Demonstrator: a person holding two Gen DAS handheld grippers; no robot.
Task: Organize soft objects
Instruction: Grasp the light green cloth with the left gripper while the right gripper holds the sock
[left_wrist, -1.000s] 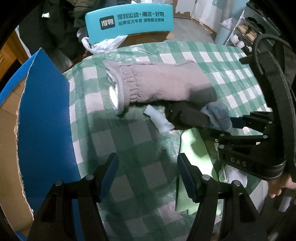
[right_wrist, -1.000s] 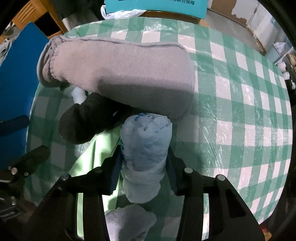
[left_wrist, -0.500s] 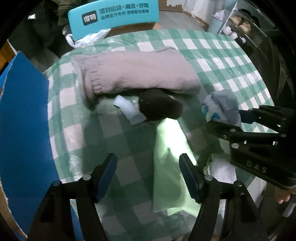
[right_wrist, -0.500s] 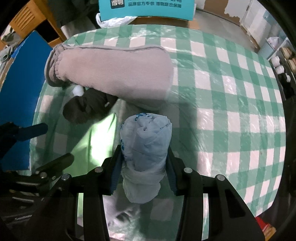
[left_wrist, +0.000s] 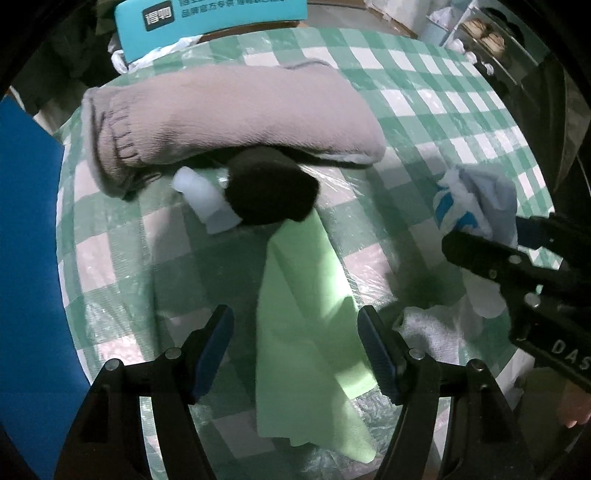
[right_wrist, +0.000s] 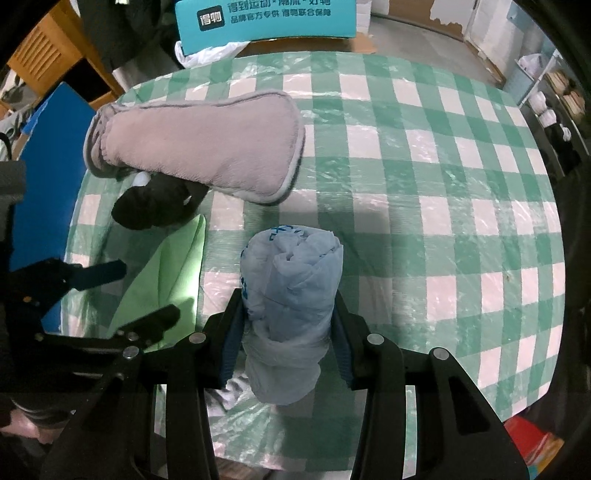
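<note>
**Green cloth lies lengthwise between our open left jaws**

Left wrist view: our left gripper (left_wrist: 295, 347) points down at the checked table (left_wrist: 424, 122). Its jaws stand wide apart and have just been opening further. The green cloth (left_wrist: 303, 325) runs between them without touching either pad. Its long axis runs away from us, from near the fingertips up to the black soft bundle (left_wrist: 271, 192), whose edge rests on the cloth's far end. So the cloth's length lies along the gap, not across it, and we judge a straight descent would pinch it across its narrow width. Beyond the bundle lies the grey fleece mitt (left_wrist: 229, 122), stretched crosswise. A small white piece (left_wrist: 207, 203) sits just left of the bundle. Off to the right, our right gripper (left_wrist: 491, 243) carries the pale blue roll (left_wrist: 476, 206).

Right wrist view: our right gripper (right_wrist: 288, 332) is clamped on the pale blue roll (right_wrist: 291, 295), both pads pressing its sides, with the roll standing up between them above the table (right_wrist: 443, 184). The green cloth (right_wrist: 166, 280) lies to its left, directly under our left gripper (right_wrist: 125, 291). The left hand is plainly the nearer one to the cloth. The grey fleece mitt (right_wrist: 199, 147) and black soft bundle (right_wrist: 155, 206) lie beyond.
</note>
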